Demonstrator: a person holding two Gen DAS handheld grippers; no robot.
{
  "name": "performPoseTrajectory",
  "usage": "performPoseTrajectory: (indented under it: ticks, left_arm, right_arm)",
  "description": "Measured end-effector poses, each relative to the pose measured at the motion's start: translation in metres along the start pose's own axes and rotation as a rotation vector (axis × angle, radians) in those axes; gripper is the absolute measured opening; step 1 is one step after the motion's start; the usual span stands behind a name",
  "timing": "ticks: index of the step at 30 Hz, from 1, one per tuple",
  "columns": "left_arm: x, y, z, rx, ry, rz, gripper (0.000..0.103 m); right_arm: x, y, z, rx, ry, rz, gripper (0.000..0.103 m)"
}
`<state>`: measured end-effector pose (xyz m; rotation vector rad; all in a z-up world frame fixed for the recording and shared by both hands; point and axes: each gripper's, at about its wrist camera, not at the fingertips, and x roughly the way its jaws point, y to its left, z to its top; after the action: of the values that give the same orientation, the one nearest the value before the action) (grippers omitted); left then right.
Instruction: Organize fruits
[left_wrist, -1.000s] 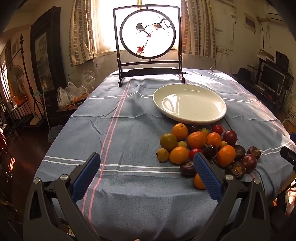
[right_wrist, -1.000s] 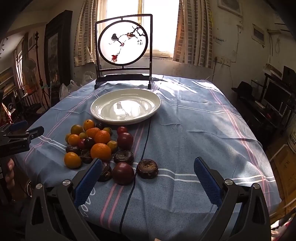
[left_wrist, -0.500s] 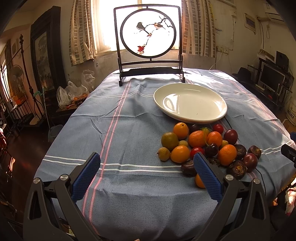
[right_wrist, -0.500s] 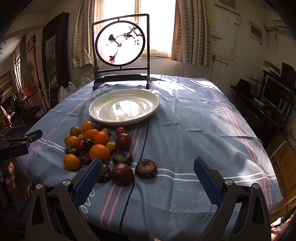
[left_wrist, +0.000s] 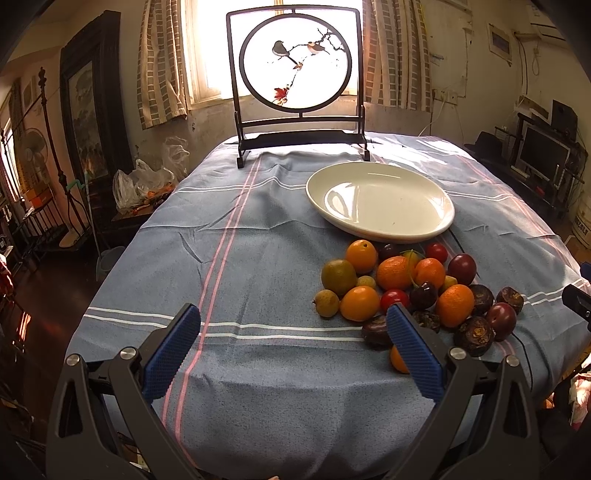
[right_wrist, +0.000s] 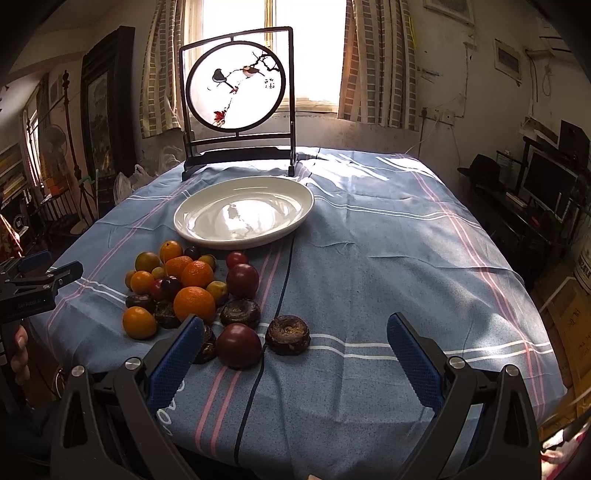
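Note:
A pile of small fruits (left_wrist: 406, 288) lies on the blue striped tablecloth: oranges, red and dark plums, yellow-green ones and dark wrinkled ones. It also shows in the right wrist view (right_wrist: 195, 291). An empty white plate (left_wrist: 380, 201) sits just behind the pile, and shows in the right wrist view (right_wrist: 243, 210). My left gripper (left_wrist: 293, 345) is open and empty, low over the near table edge, left of the pile. My right gripper (right_wrist: 295, 354) is open and empty, near the front edge, right of the pile.
A dark framed round bird screen (left_wrist: 297, 70) stands at the table's far end. A black cable (right_wrist: 273, 314) runs across the cloth from the plate to the front edge. Furniture and a monitor (right_wrist: 546, 184) stand at the right, bags (left_wrist: 140, 184) at the left.
Both views have shifted a little: the left gripper has crept forward toward the table, and the right gripper has moved slightly right. Nothing on the table has moved.

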<state>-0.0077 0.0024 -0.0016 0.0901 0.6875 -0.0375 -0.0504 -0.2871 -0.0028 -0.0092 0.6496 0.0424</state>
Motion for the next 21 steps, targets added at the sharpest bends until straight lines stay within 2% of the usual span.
performPoseTrajectory:
  ticks: [21]
  left_arm:
    - [0.0031,-0.0015,-0.0034,0.005,0.012,-0.004,0.099]
  right_arm:
    - [0.0029,0.0013,-0.0032,0.002,0.006,0.008,0.099]
